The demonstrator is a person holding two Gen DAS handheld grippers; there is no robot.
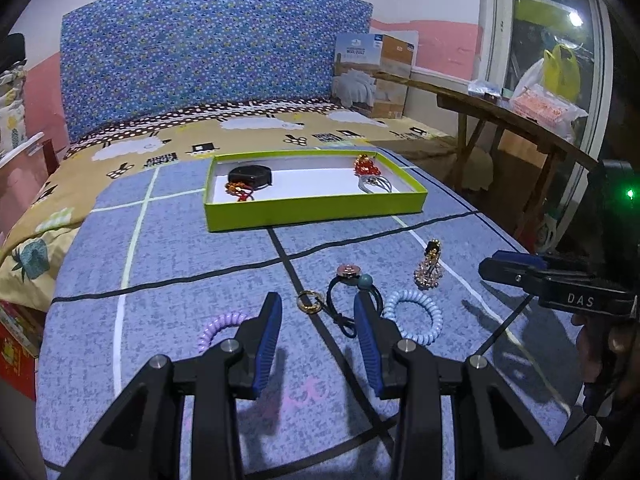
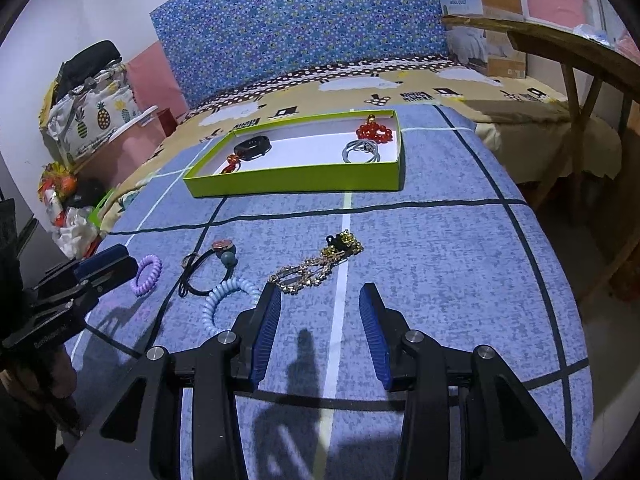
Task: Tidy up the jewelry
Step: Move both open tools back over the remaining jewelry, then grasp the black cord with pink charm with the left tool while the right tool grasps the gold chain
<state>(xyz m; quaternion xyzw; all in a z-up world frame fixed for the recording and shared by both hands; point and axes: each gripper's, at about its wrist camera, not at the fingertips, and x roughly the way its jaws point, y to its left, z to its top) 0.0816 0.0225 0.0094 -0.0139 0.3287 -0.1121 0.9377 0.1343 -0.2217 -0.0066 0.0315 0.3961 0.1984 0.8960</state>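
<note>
The right claw [image 2: 320,336], jaws apart and empty, hangs just near-right of the gold beaded chain [image 2: 304,276], whose long axis runs from near-left to far-right on the bed.

Hair ties [image 1: 414,316] before the box [image 1: 316,208]

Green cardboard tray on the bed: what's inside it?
Inside the green cardboard tray: a black wristband over an orange beaded piece, red bead bracelet, silver bangles. The wristband hides part of the orange piece.
</note>
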